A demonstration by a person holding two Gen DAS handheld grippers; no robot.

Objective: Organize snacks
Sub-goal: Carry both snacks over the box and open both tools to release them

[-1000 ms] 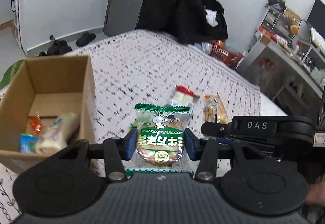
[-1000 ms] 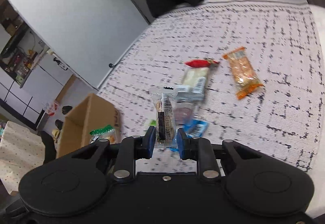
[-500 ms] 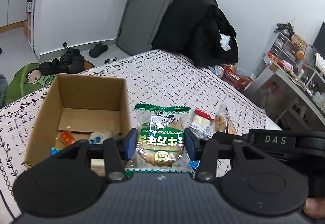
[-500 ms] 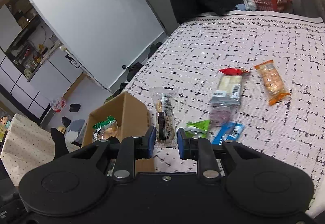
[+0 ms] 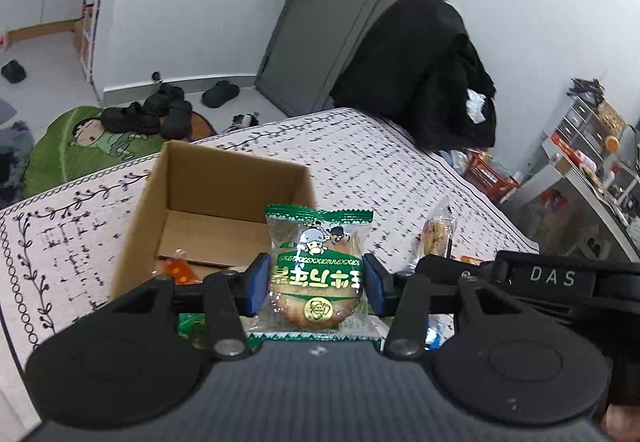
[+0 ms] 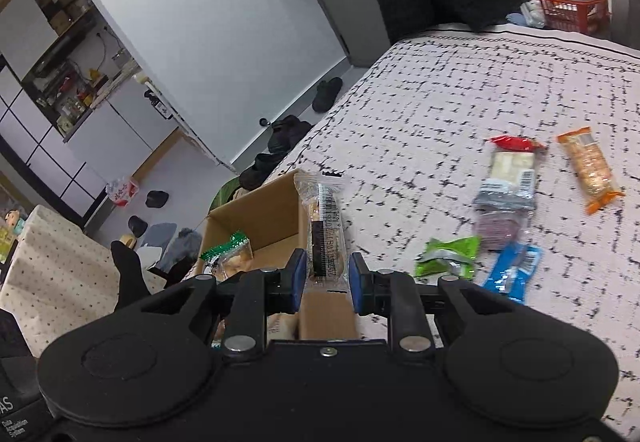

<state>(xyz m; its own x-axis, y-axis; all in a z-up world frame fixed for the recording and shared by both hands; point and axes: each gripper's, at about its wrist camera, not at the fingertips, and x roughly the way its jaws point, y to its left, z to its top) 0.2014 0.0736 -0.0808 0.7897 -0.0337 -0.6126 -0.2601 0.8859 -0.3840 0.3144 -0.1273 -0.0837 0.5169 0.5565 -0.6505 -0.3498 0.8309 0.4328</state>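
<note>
On the patterned bedspread (image 6: 460, 89) a single open cardboard box (image 5: 224, 201) is seen, and everything now turns on how the two loads lie relative to it. From the left wrist view the box opening sits directly ahead and slightly to the left of the left gripper (image 5: 315, 284), whose blue pads are closed against the sides of a green-wrapped round pastry (image 5: 316, 282); the pack is held upright, its sealed top edge pointing away from the camera, partly in front of the box's right wall. From the right wrist view the right gripper (image 6: 325, 278) is clamped narrowly on a slim clear-wrapped bar (image 6: 325, 238), its long axis running forward along the fingers, and the box (image 6: 260, 222) is placed just below and left of it, the near right corner almost under the fingers. The left gripper is judged the better lined up with the opening; the right one appears to hang over the box's right wall, so a shift leftward is probably called for before release. Inside the box, one orange packet (image 5: 180, 270) is made out, with a scrap of green wrapper lower down that cannot be identified. Left on the bedspread, well apart from the box, five loose snacks are counted: one red-topped white pack (image 6: 510, 167), one orange cracker pack (image 6: 592, 169), one purplish pack (image 6: 500, 224), one green pouch (image 6: 448, 258) and one blue packet (image 6: 512, 272).
</note>
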